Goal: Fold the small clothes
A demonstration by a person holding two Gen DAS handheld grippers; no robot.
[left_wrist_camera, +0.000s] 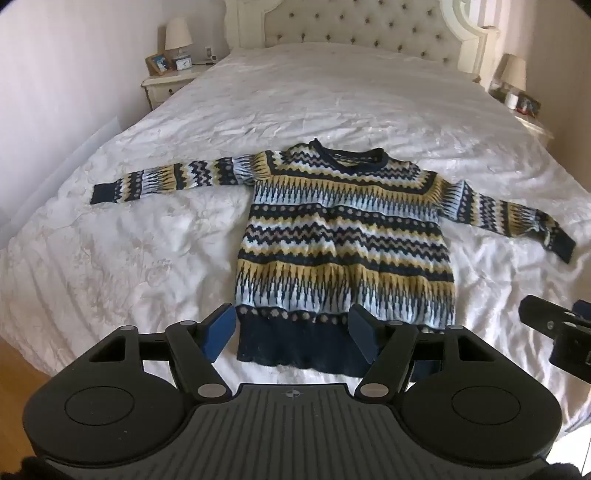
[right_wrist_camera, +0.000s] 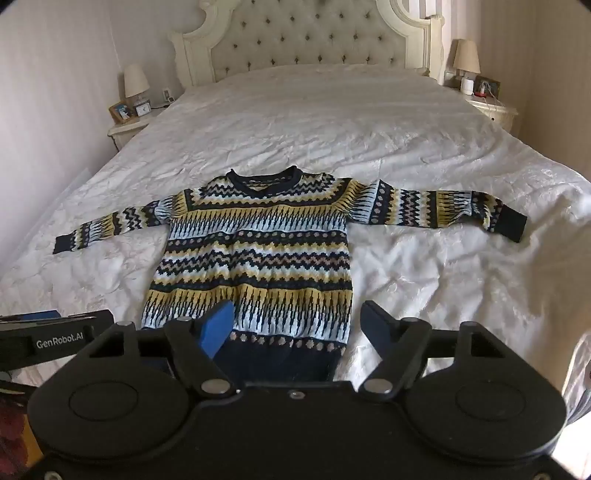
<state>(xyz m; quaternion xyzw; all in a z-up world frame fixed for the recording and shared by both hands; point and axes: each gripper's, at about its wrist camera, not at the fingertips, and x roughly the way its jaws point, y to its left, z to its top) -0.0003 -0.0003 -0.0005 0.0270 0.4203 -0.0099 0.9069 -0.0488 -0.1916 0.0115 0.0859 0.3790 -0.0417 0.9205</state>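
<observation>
Sweater [left_wrist_camera: 343, 236] lies flat on white bedspread [left_wrist_camera: 184, 240], face up, collar toward headboard [left_wrist_camera: 354, 33], both sleeves spread out sideways, dark hem at near edge of bed. No fold in it yet.

Left gripper [left_wrist_camera: 291, 332] released, jaws wide apart, hovers over hem, holds nothing. Right gripper [right_wrist_camera: 297, 326] also released, jaws wide apart, over hem's right part, holds nothing. Whether pads touch fabric: cannot tell.

Grippers sit side by side, near each other. Nightstand [left_wrist_camera: 166, 83] with lamp [left_wrist_camera: 178, 35] on each side of bed.
</observation>
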